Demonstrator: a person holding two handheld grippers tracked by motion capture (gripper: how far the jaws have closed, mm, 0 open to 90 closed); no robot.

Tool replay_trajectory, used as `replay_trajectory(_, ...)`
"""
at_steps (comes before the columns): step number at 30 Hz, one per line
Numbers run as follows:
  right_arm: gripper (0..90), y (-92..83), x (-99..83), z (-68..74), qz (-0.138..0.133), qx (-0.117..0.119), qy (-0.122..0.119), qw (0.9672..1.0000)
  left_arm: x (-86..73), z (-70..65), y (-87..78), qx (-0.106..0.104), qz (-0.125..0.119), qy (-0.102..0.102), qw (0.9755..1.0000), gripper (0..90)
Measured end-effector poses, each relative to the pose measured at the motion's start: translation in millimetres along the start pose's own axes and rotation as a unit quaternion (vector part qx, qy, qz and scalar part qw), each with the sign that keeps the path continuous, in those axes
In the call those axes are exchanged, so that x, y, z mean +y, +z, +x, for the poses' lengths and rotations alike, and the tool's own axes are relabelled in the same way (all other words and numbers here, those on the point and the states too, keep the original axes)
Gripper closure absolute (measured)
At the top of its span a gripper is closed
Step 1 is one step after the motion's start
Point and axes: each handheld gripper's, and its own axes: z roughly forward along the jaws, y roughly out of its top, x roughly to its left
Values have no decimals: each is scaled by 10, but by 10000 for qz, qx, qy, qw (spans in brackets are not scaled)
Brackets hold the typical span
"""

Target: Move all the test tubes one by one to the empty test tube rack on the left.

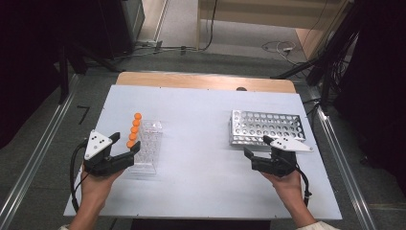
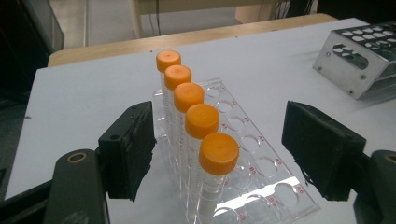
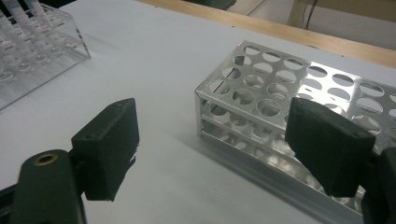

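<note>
Left tool point(image 2: 219, 154) sits at the near end of the clear rack point(image 1: 145, 149), jaws apart with the nearest orange-capped tube point(image 2: 215, 161) standing between them, pads not touching it. Five capped tubes point(image 1: 134, 130) stand in one row along the rack's left edge, all upright and seated; the rest of the rack's holes look empty. Right tool point(image 3: 224, 154) hovers just at the near left corner of the metal rack point(image 1: 265, 127) on the right side of the surface point(image 1: 201, 158), jaws apart, nothing between them. The metal rack looks unloaded as far as I can see. The two racks are well apart. My read: this is the pick step on the first tube, with a transfer to the metal rack likely after. Next move needs the left tool centred on the tube below its cap, closing square on it, then a straight vertical lift so it clears its hole without dragging the neighbouring tube or tipping the light plastic rack. The right tool could steady the metal rack.
</note>
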Motion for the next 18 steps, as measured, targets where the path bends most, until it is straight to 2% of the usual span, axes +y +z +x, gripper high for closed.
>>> replay_trajectory(7, 160, -35, -40, -65, 8, -83, 66, 9999, -70, 90, -22, 46, -138, -203, 9997, 231)
replay_trajectory(14, 160, -79, -89, -133, 31, -156, 175, 9997, -117, 121, 1, -64, -52, -289, 9995, 183)
replay_trajectory(18, 160, -101, -104, -155, 19, -199, 201, 9996, -130, 142, -20, -121, -135, -423, 9989, 170)
